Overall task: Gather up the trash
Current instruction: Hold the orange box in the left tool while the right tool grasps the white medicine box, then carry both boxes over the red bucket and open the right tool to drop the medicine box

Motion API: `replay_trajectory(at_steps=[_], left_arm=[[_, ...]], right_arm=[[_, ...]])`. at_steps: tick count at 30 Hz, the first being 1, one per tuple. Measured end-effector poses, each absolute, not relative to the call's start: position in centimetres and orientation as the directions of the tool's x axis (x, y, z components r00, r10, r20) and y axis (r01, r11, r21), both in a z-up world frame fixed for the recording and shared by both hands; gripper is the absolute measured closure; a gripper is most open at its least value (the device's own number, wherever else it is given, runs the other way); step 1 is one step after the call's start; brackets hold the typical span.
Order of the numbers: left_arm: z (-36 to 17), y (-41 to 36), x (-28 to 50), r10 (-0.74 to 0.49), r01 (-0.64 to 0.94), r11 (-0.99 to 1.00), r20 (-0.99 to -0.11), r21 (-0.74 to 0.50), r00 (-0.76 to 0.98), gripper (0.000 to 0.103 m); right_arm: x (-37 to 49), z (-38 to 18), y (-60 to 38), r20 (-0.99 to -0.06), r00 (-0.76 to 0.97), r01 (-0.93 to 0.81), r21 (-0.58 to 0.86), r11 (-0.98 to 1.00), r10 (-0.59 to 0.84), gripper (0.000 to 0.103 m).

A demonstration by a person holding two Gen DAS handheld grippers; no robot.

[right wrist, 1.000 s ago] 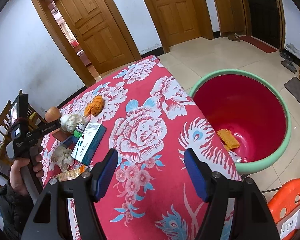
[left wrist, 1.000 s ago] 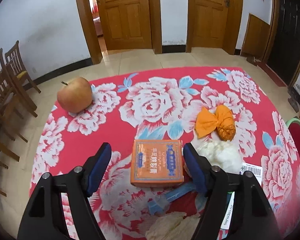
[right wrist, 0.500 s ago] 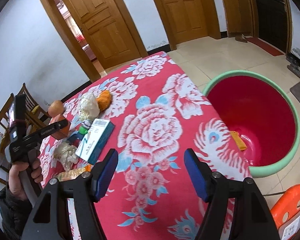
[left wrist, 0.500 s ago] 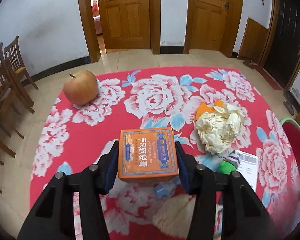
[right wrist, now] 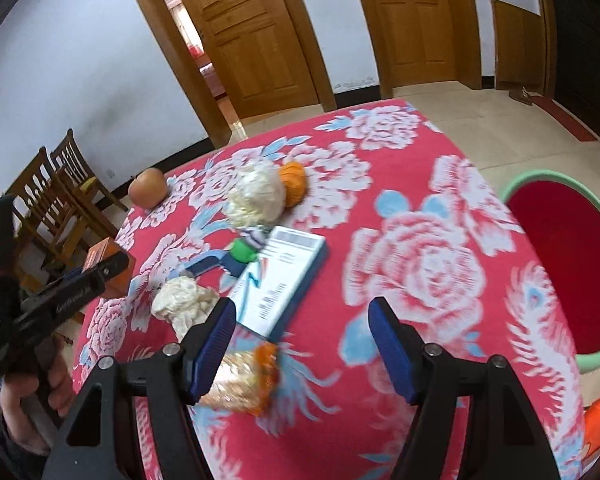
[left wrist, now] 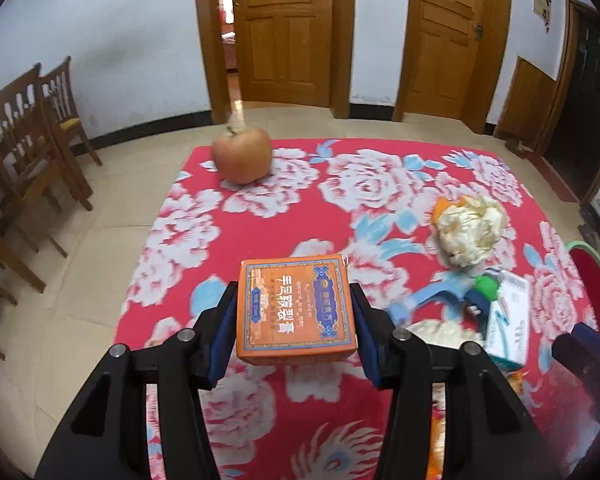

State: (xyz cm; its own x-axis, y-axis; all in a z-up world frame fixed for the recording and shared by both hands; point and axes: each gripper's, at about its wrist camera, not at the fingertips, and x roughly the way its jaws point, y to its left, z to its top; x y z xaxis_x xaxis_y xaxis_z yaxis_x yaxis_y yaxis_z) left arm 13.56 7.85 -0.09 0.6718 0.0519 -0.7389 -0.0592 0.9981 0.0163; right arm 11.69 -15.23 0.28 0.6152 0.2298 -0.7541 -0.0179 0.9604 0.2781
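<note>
With the orange box [left wrist: 297, 310] clamped between my left gripper [left wrist: 296, 320] pads above the table [left wrist: 308, 216], one piece is in hand. My right gripper [right wrist: 302, 344] hangs wide, empty, over a crinkled wrapper [right wrist: 240, 380]. Paper wads [right wrist: 254, 196], carton [right wrist: 278, 276], and red bin [right wrist: 568, 268] wait.

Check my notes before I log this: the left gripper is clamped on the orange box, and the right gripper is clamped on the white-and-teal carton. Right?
Not quite. The left gripper does clamp the orange box, but the right gripper holds nothing: its jaws stand open above the tablecloth, with the white-and-teal carton lying flat beyond them, as the right wrist view shows.
</note>
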Motion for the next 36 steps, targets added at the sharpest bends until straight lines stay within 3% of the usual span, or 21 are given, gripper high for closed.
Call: replay_trajectory(at_steps=[7,17,24,27,36], left_arm=[[-0.5,8.7,12.6,0.05,-0.083,0.997,-0.708,-0.011,0.704,0.05],[-1.9,9.6,12.9,-0.061,-0.048,0.99,-0.722,-0.129,0.689,0.05],[-1.7,9.2,12.7,-0.07,-0.031,0.991,-0.714,-0.128,0.697,0.05],[-1.6,9.0,12.6,-0.072,-0.029,0.992,-0.72,-0.127,0.69,0.05],[-0.4,8.3,11.7,-0.085,-0.026,0.99,-0.725,-0.141,0.684,0.05]], right_arm=[[13.9,-1.1,-12.8,-0.794,0.577,0.017,0.246,0.969,0.192,0.031],[15.4,-2.4,-10.3,-0.826,0.552,0.067,0.177,0.982,0.111,0.029],[15.9,-3.2,-10.4,-0.83,0.553,0.078,0.135,0.988,0.07,0.029],[15.7,-3.2,-10.4,-0.827,0.559,0.061,0.12,0.991,0.065,0.039],[13.9,-2.2,-12.6,-0.801,0.579,0.015,0.197,0.98,0.152,0.043]])
